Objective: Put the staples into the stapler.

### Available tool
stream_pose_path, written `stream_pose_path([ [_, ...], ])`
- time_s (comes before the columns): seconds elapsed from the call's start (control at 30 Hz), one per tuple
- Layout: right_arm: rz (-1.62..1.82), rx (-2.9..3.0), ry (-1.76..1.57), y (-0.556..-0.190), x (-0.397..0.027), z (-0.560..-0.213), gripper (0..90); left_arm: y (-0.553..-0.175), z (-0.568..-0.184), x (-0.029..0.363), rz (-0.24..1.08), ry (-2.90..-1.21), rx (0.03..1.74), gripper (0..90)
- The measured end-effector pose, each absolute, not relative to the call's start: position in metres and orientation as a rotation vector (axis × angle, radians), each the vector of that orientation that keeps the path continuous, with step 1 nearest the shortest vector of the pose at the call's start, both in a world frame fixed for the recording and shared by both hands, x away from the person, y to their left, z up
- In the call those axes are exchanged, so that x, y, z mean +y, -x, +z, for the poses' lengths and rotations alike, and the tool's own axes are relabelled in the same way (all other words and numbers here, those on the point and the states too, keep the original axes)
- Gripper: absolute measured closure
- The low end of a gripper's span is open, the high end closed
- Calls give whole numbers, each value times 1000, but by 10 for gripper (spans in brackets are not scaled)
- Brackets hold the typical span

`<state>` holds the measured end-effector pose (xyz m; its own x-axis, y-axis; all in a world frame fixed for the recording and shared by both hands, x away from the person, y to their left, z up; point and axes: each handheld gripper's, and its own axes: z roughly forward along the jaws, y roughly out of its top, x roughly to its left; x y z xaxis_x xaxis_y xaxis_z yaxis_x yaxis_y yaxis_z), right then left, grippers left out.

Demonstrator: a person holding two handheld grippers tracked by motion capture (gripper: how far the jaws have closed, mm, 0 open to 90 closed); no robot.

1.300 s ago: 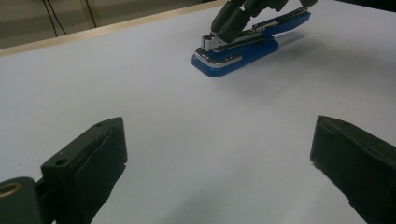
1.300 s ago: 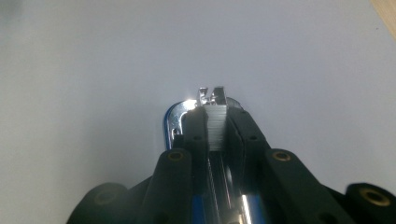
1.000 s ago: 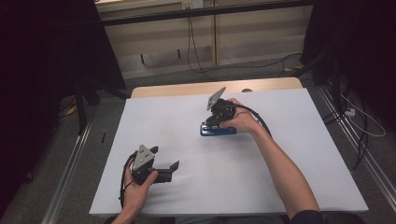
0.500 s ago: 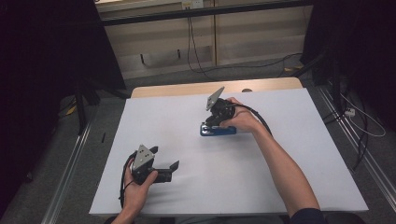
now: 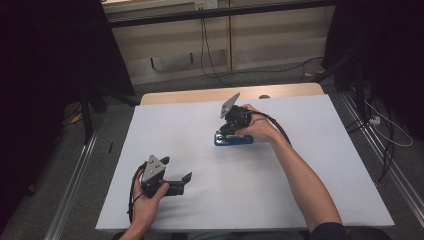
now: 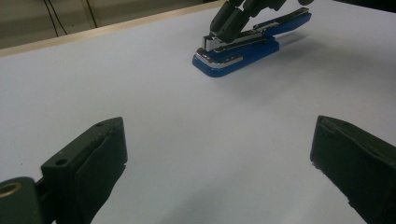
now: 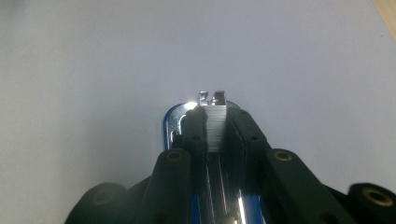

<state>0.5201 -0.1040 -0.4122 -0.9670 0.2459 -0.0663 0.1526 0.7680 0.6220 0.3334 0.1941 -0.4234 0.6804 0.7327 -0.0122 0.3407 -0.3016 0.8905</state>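
Observation:
A blue stapler point(image 5: 236, 141) lies near the middle of the white table point(image 5: 300, 165), its chrome nose pointing left. My right gripper point(image 5: 224, 132) comes down on its front end and is shut on the metal staple magazine point(image 7: 215, 128), one black jaw on each side. In the left gripper view the stapler point(image 6: 238, 55) has its top arm tilted up off the base, with the right gripper point(image 6: 225, 27) clamped at the nose. My left gripper point(image 5: 176, 168) rests near the table's front left, held in a hand, jaws wide open point(image 6: 219, 154) with nothing between them.
A wooden strip point(image 5: 210, 94) runs along the table's far edge. Metal rails point(image 5: 75, 175) flank both sides on the floor, and cables point(image 5: 385, 130) lie to the right. Bare white tabletop separates the two grippers.

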Motion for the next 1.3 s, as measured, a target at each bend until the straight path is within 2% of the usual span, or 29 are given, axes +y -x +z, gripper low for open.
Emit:
stream_pose_path([
  [0.13, 963, 2811, -332, -520, -105, -411, 755, -334, -423, 195, 500, -1902, 837, 40],
  [0.93, 979, 2810, -342, -520, -104, -412, 767, -333, -423, 194, 497, -1904, 838, 40],
  [1.17, 993, 2802, -406, -520, -107, -413, 684, -334, -424, 194, 496, -1904, 838, 40],
  [1.3, 1042, 2755, -483, -518, -112, -412, 586, -334, -424, 194, 494, -1904, 838, 40],
])
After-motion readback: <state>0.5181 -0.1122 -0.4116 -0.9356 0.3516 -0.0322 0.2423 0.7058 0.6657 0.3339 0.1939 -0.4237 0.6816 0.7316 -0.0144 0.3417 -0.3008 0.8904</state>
